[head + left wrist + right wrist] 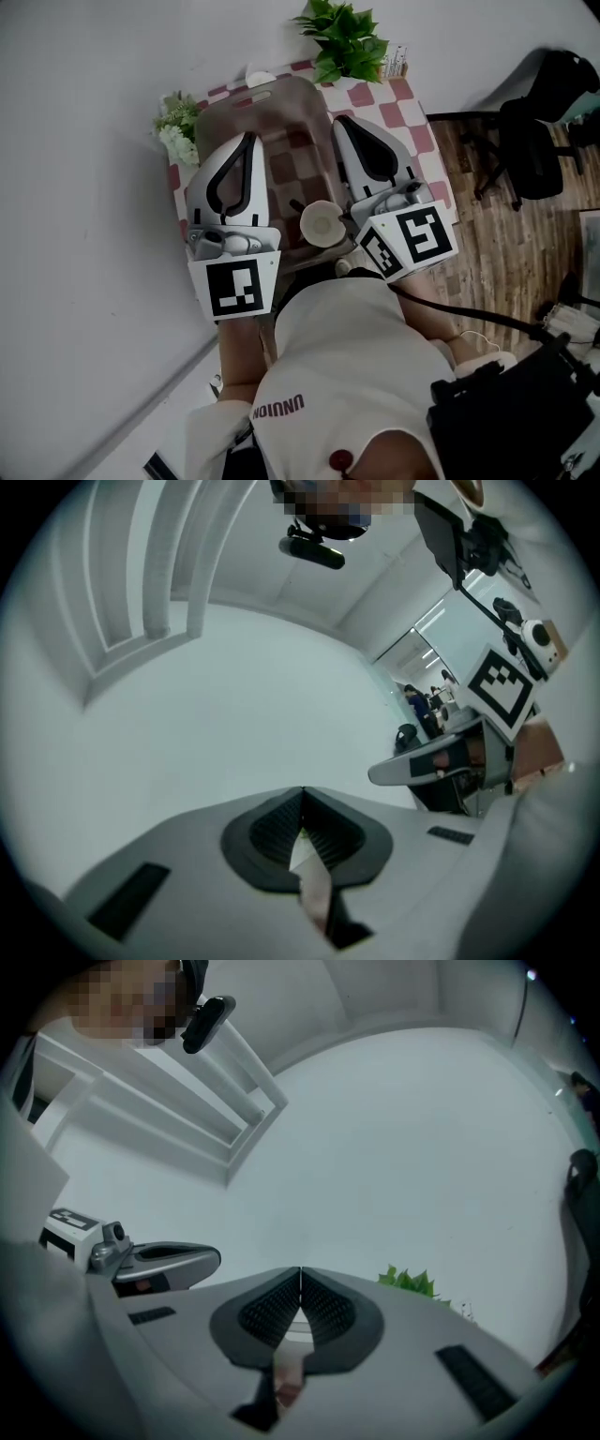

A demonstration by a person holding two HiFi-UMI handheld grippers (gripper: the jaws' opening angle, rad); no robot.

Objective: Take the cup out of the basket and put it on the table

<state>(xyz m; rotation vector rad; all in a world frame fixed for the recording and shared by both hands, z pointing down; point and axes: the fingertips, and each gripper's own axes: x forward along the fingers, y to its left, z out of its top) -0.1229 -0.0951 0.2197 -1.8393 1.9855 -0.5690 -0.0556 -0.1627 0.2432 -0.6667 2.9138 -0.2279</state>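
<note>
Well behind both closed jaws lies the cup (322, 223).

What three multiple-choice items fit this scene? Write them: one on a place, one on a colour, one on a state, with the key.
1. Where does the green plant stand?
A. beyond the far end of the basket
B. inside the basket
C. on a chair

2. What colours is the checked tablecloth?
A. blue and yellow
B. red and white
C. green and black

3. How do the jaws of the left gripper stand?
A. wide apart
B. shut on a bottle
C. shut, with nothing between

Key:
1 A: the head view shows its leaves past the basket's far rim.
2 B: red and white squares show around the basket.
3 C: the left gripper view shows the jaws meeting with nothing between them.
</note>
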